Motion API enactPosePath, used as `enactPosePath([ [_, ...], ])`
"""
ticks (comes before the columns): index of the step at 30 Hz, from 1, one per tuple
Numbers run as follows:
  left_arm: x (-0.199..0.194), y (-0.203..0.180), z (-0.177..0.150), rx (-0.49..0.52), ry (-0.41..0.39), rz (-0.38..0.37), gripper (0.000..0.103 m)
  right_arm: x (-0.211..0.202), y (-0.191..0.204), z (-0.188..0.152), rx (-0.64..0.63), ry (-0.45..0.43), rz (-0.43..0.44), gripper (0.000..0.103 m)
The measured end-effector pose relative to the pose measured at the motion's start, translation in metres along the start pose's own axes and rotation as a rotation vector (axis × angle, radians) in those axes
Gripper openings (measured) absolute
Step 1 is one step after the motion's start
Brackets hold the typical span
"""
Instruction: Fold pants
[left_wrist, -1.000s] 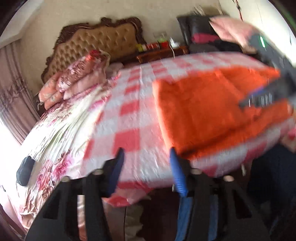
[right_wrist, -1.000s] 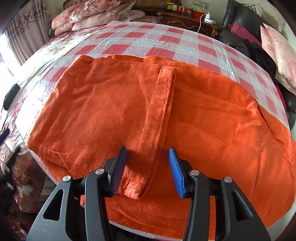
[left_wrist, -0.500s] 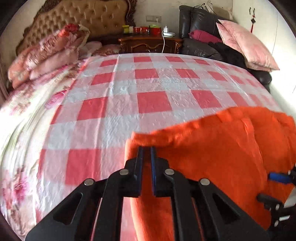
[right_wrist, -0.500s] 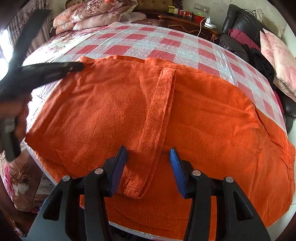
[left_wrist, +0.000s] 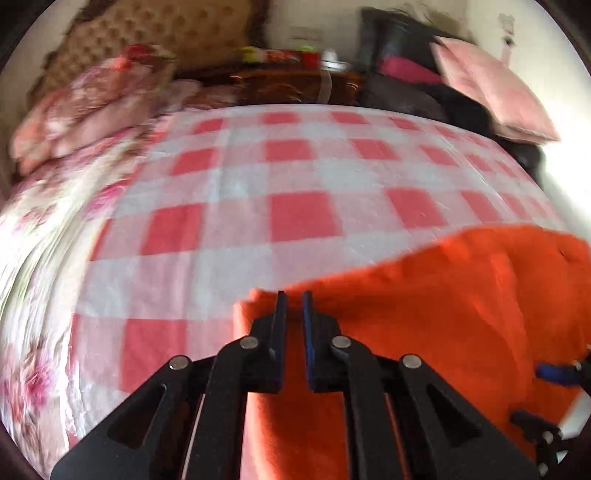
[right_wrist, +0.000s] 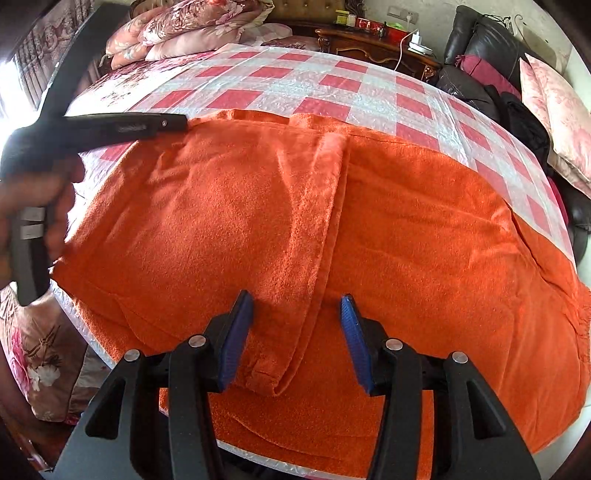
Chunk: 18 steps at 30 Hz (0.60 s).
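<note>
Orange fleece pants (right_wrist: 369, 229) lie spread across the near part of a bed with a red and white checked cover (right_wrist: 317, 85). A folded leg edge runs down their middle. My left gripper (left_wrist: 293, 299) is shut on the pants' far left corner (left_wrist: 255, 299); in the right wrist view it (right_wrist: 183, 123) reaches in from the left. My right gripper (right_wrist: 297, 304) is open, its blue pads on either side of the folded leg end (right_wrist: 269, 384), near the bed's front edge. It also shows at the left wrist view's right edge (left_wrist: 554, 371).
Floral pillows and a folded quilt (right_wrist: 177, 33) sit at the head of the bed. A wooden nightstand (right_wrist: 373, 46) with small items stands behind it. A dark sofa with pink cushions (right_wrist: 554, 99) lines the right side. A floral bedspread (left_wrist: 40, 258) hangs on the left.
My left gripper swung from beside the bed onto the pants' far left corner and shut on it. My right gripper stayed open over the folded leg end.
</note>
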<state>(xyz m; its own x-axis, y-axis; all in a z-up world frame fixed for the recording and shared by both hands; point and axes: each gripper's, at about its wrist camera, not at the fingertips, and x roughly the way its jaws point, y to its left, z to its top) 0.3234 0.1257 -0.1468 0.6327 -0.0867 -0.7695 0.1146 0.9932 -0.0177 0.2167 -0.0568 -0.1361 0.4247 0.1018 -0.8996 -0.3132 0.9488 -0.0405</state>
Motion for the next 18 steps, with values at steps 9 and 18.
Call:
enactPosePath([
  [9,-0.070,-0.010,-0.023,-0.143,-0.074,0.002,0.052,0.001,-0.004,0.000,0.021,0.001,-0.008,0.057],
  [18,-0.069,-0.045,-0.096,-0.043,0.076,-0.005,0.047,0.002,-0.008,-0.001,0.043,-0.005,-0.007,0.062],
])
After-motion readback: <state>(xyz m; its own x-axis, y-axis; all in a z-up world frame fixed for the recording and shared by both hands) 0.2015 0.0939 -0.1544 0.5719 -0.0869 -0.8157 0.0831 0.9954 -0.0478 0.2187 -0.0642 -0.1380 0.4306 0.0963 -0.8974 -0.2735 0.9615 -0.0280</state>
